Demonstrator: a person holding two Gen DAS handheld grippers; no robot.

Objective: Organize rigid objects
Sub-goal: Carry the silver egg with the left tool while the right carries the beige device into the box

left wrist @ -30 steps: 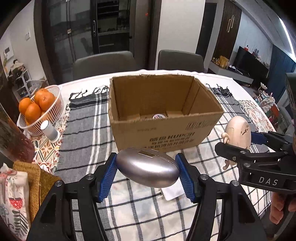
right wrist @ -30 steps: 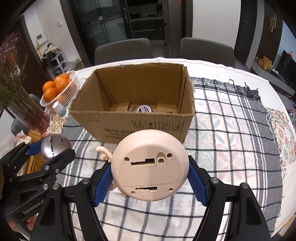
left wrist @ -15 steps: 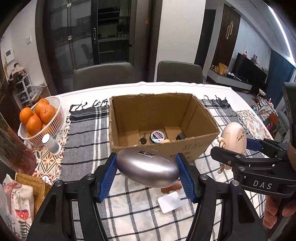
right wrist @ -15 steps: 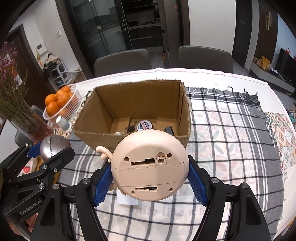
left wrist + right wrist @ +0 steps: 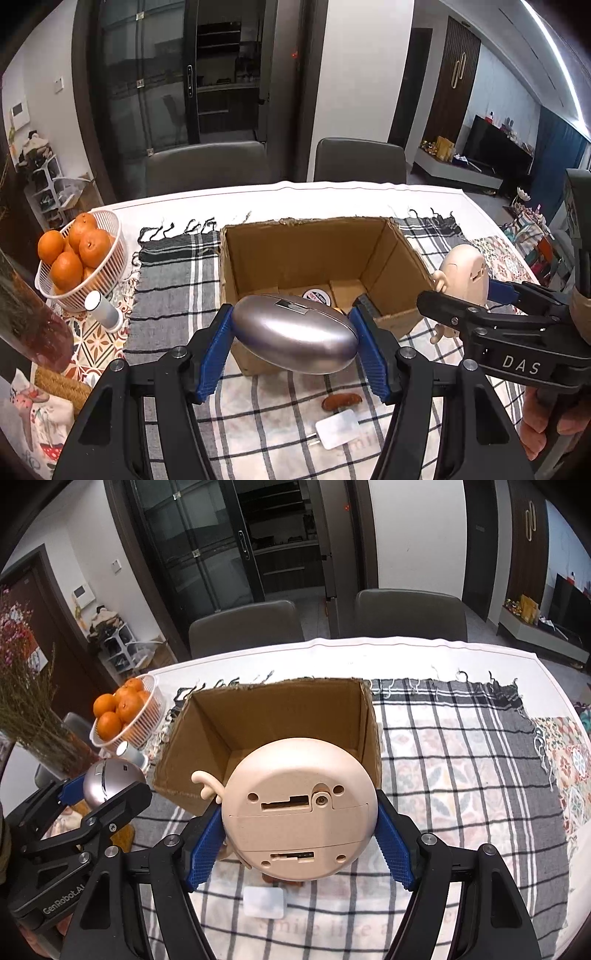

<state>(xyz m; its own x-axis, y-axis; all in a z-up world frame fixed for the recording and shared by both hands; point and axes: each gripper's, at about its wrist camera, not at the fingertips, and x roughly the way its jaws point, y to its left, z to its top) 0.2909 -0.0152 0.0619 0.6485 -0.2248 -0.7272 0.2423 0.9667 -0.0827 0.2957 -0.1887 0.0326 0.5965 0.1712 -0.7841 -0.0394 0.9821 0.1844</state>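
The left gripper [image 5: 294, 334] is clamped on a silver egg-shaped case [image 5: 295, 338], its blue pads pressing the two narrow ends so the smooth, rounded shell cannot roll out sideways. The right gripper [image 5: 300, 836] is clenched on a beige round-bodied toy figure [image 5: 299, 808], gripped across its widest part with the flat underside and its screw facing the camera; a small curled limb sticks out to the left.

Both things hang above the checked tablecloth [image 5: 461, 775], just in front of the open cardboard box [image 5: 325, 254], which already holds a round tin and other small items on its floor. Carrying them raised and side by side looks meant to clear the box's near wall, so each can be lowered inside; the step in hand is likely the approach to that drop.

A white charger plug [image 5: 338, 428] and a small brown piece [image 5: 341, 400] lie on the cloth in front of the box, not yet collected. The basket of oranges [image 5: 79, 258] stands well to the left.
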